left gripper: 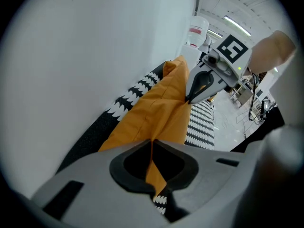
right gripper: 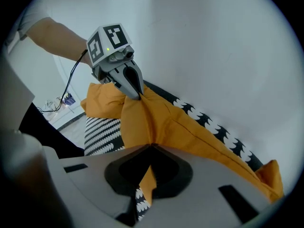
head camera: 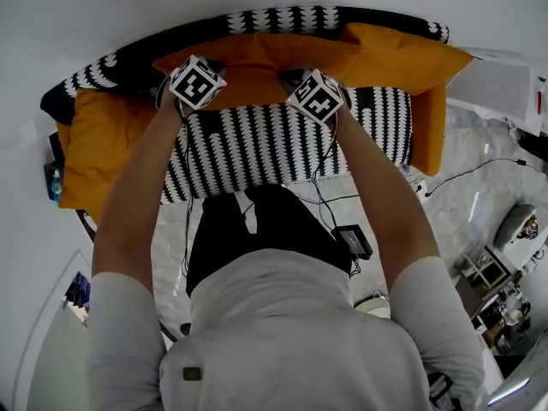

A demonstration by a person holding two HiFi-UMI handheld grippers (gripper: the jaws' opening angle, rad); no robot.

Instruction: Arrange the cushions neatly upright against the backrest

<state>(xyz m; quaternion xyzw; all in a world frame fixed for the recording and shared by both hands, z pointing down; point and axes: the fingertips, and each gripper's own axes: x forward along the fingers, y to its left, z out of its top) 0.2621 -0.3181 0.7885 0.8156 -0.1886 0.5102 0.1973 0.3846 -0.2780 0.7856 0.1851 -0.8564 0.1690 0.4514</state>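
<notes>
Together, left tool [left gripper: 152, 144], right tool [right gripper: 151, 148], pinching orange cushion [head camera: 257, 58]

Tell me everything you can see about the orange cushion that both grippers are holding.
The orange cushion is plain, soft-looking fabric with a stitched seam near its edge. It stretches along the black-and-white patterned sofa backrest. The left gripper and the right gripper each have jaws shut on a fold of its upper edge. A second cushion lies by its right end in the head view.
</notes>
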